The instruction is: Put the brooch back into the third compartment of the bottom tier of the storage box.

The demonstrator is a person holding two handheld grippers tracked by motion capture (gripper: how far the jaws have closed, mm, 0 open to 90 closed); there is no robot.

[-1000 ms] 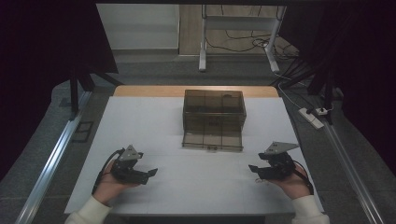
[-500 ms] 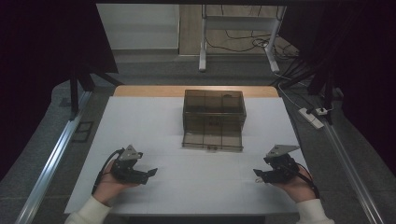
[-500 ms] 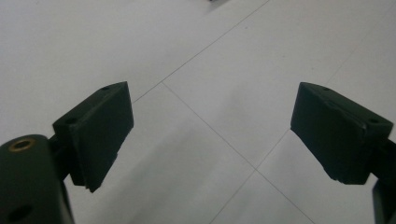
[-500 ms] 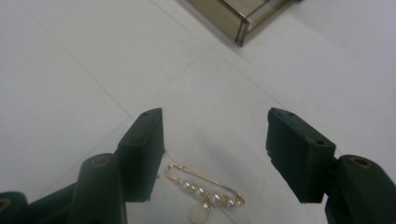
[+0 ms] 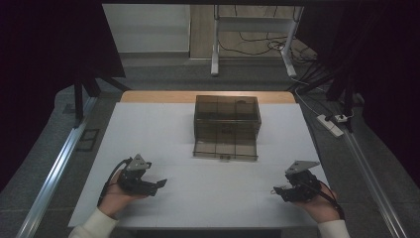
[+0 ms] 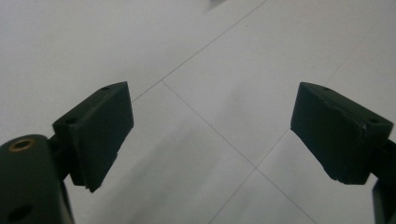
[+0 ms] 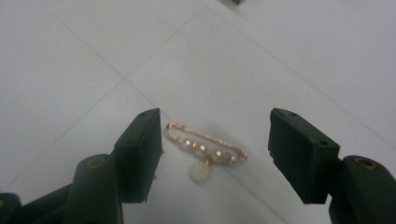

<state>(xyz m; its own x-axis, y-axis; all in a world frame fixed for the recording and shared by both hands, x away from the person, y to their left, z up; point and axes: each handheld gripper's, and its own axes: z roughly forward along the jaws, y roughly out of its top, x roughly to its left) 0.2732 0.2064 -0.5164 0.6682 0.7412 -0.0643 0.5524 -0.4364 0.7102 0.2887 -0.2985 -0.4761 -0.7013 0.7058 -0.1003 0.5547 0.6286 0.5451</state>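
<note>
Two jaws of my right gripper stand wide around the pin, which lies flat on the table. I think I should go low, keep it centered, then squeeze slowly so it won't slide.

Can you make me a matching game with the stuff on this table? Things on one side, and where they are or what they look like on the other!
Things:
1. small gold pin with pearl beads
2. see-through brown plastic box with compartments
3. left hand-held gripper
4. white table top

Places or states:
A. stands in the middle at the far side of the table
B. lies flat between the open jaws of the right hand-held gripper
C. jaws wide open with nothing between them
D. has thin lines crossing it

Pairs: 1-B, 2-A, 3-C, 4-D
</note>
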